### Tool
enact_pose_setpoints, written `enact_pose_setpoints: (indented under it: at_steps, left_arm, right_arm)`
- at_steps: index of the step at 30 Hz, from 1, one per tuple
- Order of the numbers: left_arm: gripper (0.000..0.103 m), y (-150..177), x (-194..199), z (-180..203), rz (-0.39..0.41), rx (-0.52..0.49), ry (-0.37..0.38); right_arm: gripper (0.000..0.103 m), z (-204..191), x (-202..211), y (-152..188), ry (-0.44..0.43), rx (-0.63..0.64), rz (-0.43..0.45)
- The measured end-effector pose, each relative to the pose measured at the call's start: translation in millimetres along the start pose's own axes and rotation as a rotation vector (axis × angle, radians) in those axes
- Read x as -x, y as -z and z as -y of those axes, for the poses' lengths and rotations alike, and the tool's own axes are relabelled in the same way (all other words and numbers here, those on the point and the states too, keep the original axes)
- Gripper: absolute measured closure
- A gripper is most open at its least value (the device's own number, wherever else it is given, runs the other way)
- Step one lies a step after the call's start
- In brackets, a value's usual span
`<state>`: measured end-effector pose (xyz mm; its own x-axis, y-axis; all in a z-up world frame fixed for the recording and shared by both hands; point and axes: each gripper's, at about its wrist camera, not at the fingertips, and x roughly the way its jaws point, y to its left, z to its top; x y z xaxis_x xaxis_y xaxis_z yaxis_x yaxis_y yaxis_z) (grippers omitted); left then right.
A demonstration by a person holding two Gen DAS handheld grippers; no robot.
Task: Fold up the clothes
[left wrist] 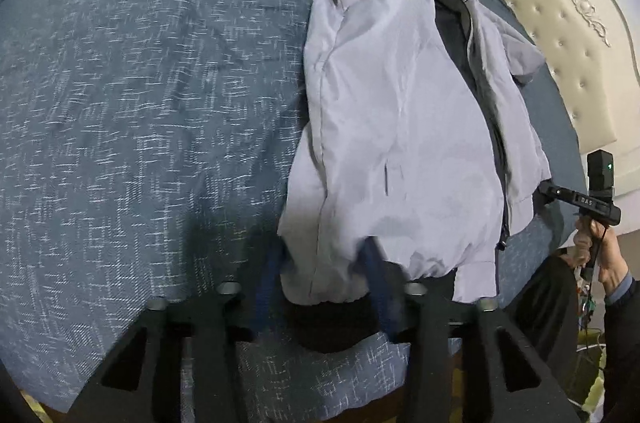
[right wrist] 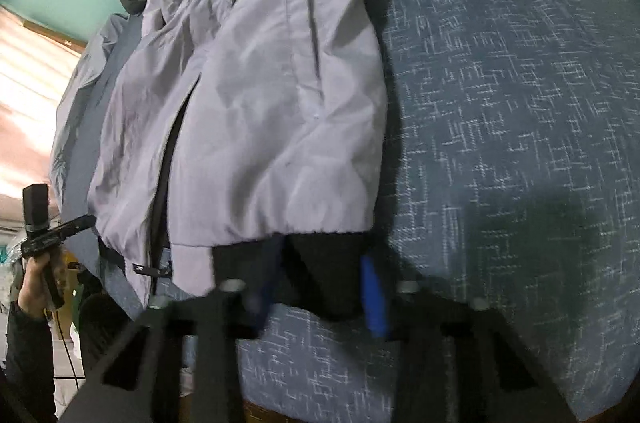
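A lavender-grey jacket point(left wrist: 400, 111) lies spread on the blue bedspread point(left wrist: 140, 83), its black hem corners between the left gripper point(left wrist: 326, 287) jaws and right gripper point(right wrist: 320, 283) jaws, both apparently clamping it.

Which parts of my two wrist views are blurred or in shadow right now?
Left wrist view: the blue fingers and the jacket hem around them are smeared; a soft shadow darkens the bedspread beside the hem. Right wrist view: the fingers are streaked, the bedspread pattern on the right is smeared, and a broad shadow lies there.
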<state>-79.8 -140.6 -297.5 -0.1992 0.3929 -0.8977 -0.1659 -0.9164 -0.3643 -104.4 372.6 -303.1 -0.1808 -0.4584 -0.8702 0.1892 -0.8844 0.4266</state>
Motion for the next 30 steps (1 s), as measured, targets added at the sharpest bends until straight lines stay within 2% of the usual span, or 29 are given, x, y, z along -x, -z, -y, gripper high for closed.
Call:
enact_pose_setpoints:
  at_steps: [1, 4, 11, 16, 19, 24, 26, 27, 30]
  left_arm:
    - [0.093, 0, 1, 3, 0.001, -0.010, -0.009]
    - [0.098, 0, 12, 15, 0.017, -0.045, -0.013]
    - [0.099, 8, 64, 50, 0.079, -0.084, 0.021]
    - [0.099, 25, 97, 64, 0.091, -0.119, 0.036]
    - [0.099, 37, 96, 61, 0.072, -0.109, 0.029]
    - [0.098, 51, 61, 33, 0.003, -0.033, -0.015]
    - [0.095, 56, 54, 27, -0.002, -0.006, -0.029]
    - [0.095, 56, 55, 24, 0.006, 0.006, -0.034]
    - [0.094, 55, 62, 19, 0.040, 0.037, -0.049]
  right_arm:
    - [0.091, -2, 2, 0, 0.000, 0.009, 0.006]
    - [0.096, -7, 18, 2, -0.002, 0.033, 0.027]
    - [0.097, -22, 72, 13, -0.013, 0.082, 0.054]
    - [0.097, -19, 90, 25, -0.003, 0.076, 0.020]
    - [0.097, -13, 90, 42, -0.010, 0.066, -0.012]
    - [0.096, -2, 66, 55, 0.061, 0.067, -0.057]
    - [0.093, 4, 57, 54, 0.089, 0.055, -0.073]
    - [0.087, 7, 55, 52, 0.107, 0.045, -0.077]
    - [0.079, 11, 66, 42, 0.158, 0.030, -0.033]
